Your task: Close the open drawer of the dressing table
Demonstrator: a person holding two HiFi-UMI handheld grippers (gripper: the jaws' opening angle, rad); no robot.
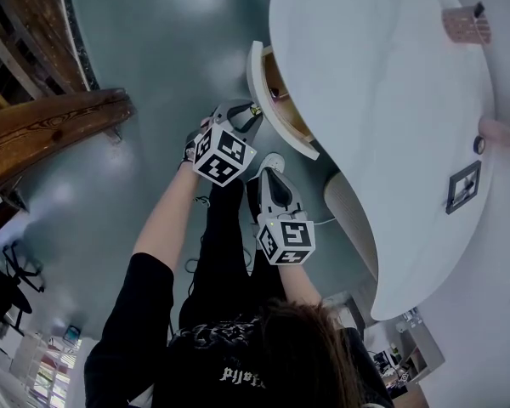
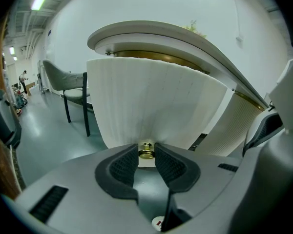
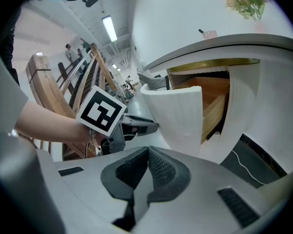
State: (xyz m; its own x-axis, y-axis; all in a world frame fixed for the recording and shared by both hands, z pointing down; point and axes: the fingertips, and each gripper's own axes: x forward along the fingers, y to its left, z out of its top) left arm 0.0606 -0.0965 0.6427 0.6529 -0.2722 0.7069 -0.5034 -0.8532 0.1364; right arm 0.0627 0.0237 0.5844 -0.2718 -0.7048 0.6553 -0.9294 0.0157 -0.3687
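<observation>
**A:** ok so where are we with the drawer [image 2: 151,96]?

**B:** It's open, pulled out from under the curved white top of the desk [image 1: 382,100]. In our right gripper view we can see the wooden inside behind the drawer's ribbed white front.

**A:** and our left gripper [image 2: 146,147]?

**B:** Right up at the drawer front, low in the middle. Its fingers [image 2: 124,165] are clamped on the little brass knob [image 2: 146,153] there, one pad on each side.

**A:** right gripper [image 3: 147,151]?

**B:** Just beside the drawer front, not touching it, and farther back from the drawer than the left one. Its fingers [image 3: 162,168] are pressed together with nothing between them.

**A:** anything else around?

**B:** In the left gripper view we get a dark-legged chair [image 2: 63,79] on the floor [image 2: 53,135], off past the drawer's left edge.
</observation>
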